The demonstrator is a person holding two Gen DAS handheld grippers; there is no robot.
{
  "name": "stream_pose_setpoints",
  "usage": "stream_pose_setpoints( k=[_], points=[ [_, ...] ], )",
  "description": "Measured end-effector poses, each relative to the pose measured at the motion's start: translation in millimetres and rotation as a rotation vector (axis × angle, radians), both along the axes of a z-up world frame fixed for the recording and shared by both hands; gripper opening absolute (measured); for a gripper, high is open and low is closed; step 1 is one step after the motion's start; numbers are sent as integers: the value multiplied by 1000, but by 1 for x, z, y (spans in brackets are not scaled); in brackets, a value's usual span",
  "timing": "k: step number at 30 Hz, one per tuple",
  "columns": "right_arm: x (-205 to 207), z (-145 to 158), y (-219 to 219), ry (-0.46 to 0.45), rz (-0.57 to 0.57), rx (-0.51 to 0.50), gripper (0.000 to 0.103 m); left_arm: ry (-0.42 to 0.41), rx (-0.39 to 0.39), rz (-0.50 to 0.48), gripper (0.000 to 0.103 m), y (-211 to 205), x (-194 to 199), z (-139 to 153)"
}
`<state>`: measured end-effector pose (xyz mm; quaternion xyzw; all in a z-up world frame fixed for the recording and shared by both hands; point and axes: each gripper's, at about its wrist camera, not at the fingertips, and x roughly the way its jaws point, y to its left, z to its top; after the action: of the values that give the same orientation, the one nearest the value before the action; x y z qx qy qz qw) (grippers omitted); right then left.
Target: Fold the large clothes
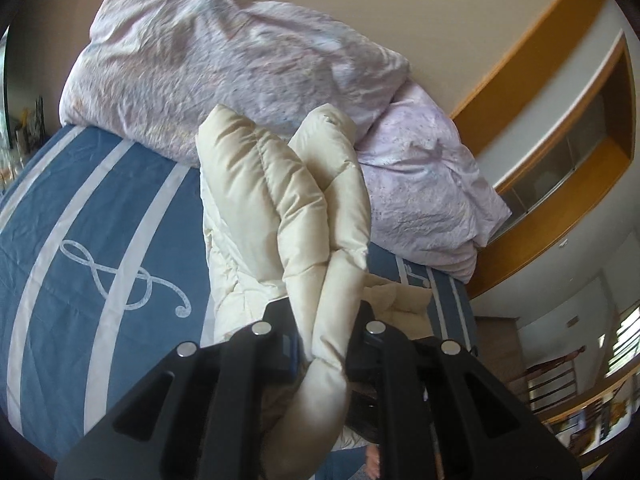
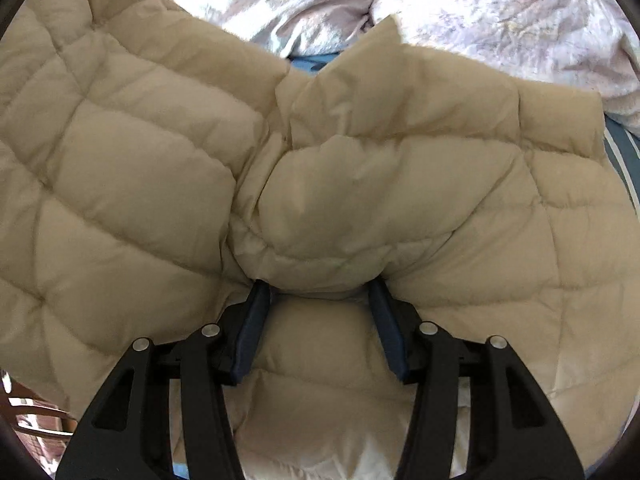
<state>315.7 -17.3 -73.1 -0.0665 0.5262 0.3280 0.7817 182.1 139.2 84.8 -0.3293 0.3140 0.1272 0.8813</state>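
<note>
A cream quilted puffer jacket [image 2: 152,168] lies spread on a bed with a blue striped bedsheet [image 1: 100,248], beside a crumpled pale lilac duvet [image 1: 240,68]. The left gripper [image 1: 324,332] has its fingers nearly shut, pinching a padded fold of the jacket that stands up beyond the tips. The right gripper [image 2: 320,296] has its fingers half open, clamped on a thick bulge of jacket bunched between them.
</note>
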Motion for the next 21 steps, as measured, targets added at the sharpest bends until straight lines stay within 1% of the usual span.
stream_pose_setpoints(
  k=[4,10,13,21],
  points=[
    [3,13,-22,-30,-4,11,54,13,28,3,14,-18,7,2],
    [2,29,-61,-72,-16,3,54,23,40,15,15,-39,17,2],
    [5,29,-80,-75,-29,-3,54,30,46,20,15,-54,24,1],
    [-13,10,-126,-62,-71,-13,54,43,72,-16,15,-99,47,-3]
  ],
)
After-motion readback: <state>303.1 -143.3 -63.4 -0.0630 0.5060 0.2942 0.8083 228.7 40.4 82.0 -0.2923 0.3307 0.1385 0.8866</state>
